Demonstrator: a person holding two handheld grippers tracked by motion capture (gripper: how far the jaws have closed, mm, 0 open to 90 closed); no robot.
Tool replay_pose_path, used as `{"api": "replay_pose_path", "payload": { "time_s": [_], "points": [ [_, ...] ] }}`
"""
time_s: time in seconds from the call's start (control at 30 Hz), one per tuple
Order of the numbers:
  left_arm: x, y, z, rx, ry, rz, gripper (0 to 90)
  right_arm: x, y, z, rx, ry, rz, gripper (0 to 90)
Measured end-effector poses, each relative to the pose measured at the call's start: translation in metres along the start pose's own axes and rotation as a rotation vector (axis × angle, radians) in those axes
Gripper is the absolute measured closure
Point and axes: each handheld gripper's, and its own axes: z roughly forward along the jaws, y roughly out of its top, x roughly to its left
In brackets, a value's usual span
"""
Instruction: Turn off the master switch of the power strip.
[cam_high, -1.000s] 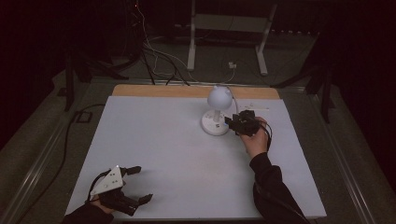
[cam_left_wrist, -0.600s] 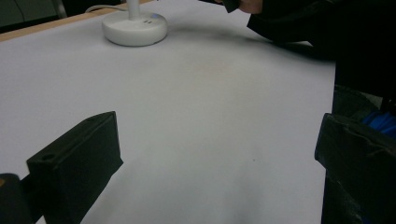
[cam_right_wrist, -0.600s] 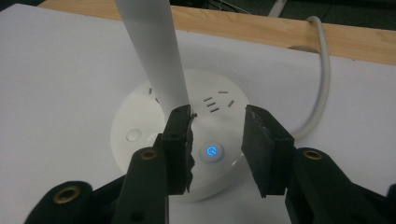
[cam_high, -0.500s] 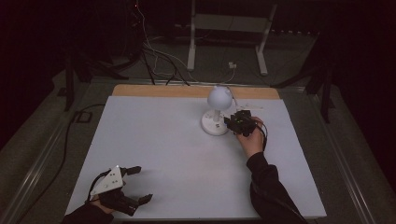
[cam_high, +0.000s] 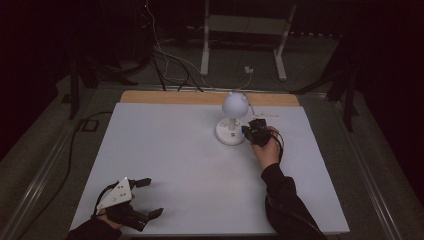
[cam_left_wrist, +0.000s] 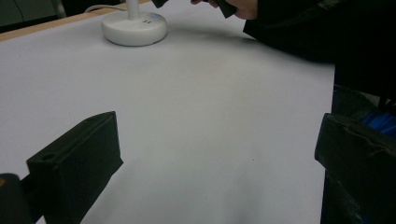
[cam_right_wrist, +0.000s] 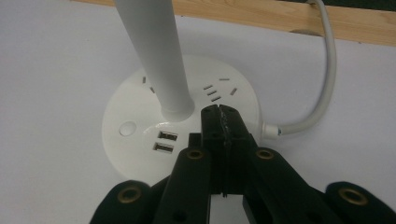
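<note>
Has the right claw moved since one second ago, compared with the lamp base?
Yes, slightly. In the high view the right claw has crept left, closer to the lamp base, and its shut tips now sit over the base.

A small white lamp (cam_high: 232, 120) is standing up straight near the far edge of the table. It is showing a round ball head, a thin stem and a round flat base (cam_right_wrist: 177, 135) with two little plug holes. A white cord (cam_right_wrist: 322, 84) is curving away from the base.
</note>
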Motion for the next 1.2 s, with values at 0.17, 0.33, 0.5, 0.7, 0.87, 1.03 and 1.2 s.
{"api": "replay_pose_path", "payload": {
  "time_s": [0.17, 0.33, 0.5, 0.7, 0.87, 1.03, 1.2],
  "points": [
    [0.000, 0.000, 0.000, 0.000, 0.000, -0.001, 0.9, 0.001, 0.001, 0.002, -0.009, -0.033, -0.002, 90.0],
    [0.000, 0.000, 0.000, 0.001, -0.001, -0.002, 0.9, 0.005, 0.000, 0.005, -0.004, -0.034, -0.019, 90.0],
    [0.000, 0.000, 0.000, 0.002, 0.000, -0.002, 0.9, 0.006, 0.000, 0.007, -0.005, -0.033, -0.024, 90.0],
    [0.000, 0.000, 0.000, 0.002, -0.001, -0.002, 0.9, 0.007, -0.004, 0.010, -0.002, -0.034, -0.028, 90.0],
    [0.000, 0.000, 0.000, 0.003, -0.001, -0.001, 0.9, 0.006, -0.007, 0.012, -0.005, -0.035, -0.022, 90.0],
    [-0.001, 0.000, 0.000, 0.002, 0.000, 0.000, 0.9, 0.005, -0.007, 0.013, -0.006, -0.036, -0.024, 90.0],
    [-0.001, 0.000, 0.001, 0.004, 0.000, -0.001, 0.9, 0.007, -0.009, 0.013, -0.008, -0.047, -0.040, 90.0]
  ]
}}
